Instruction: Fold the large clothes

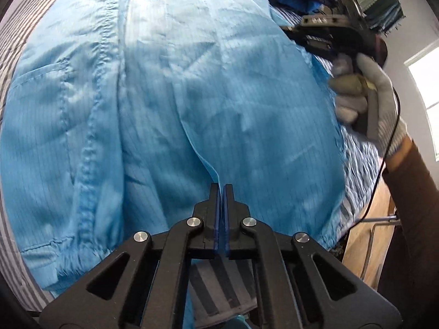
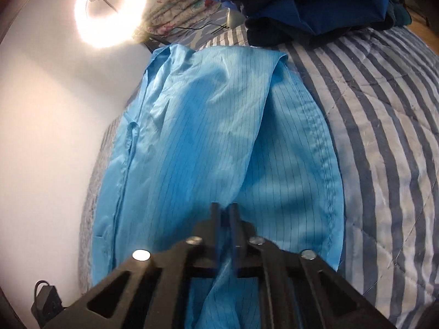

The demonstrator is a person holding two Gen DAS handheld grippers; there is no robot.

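One large light-blue coat [image 1: 170, 104], thin and shiny with fine dark pinstripes, lies spread over the grey-striped bedspread [image 2: 384, 137] and fills most of what I see. On its left side I make out a patch pocket [image 1: 38, 87] and a puckered front seam; creases run down the middle. My left tool [image 1: 221, 189] is clamped on a raised fold near the hem. My right tool [image 2: 225, 208] is likewise closed, pinching blue cloth. Further right, a gloved hand [image 1: 365, 93] grips the handle, and dark clothes [image 2: 315, 8] are piled beyond the coat.
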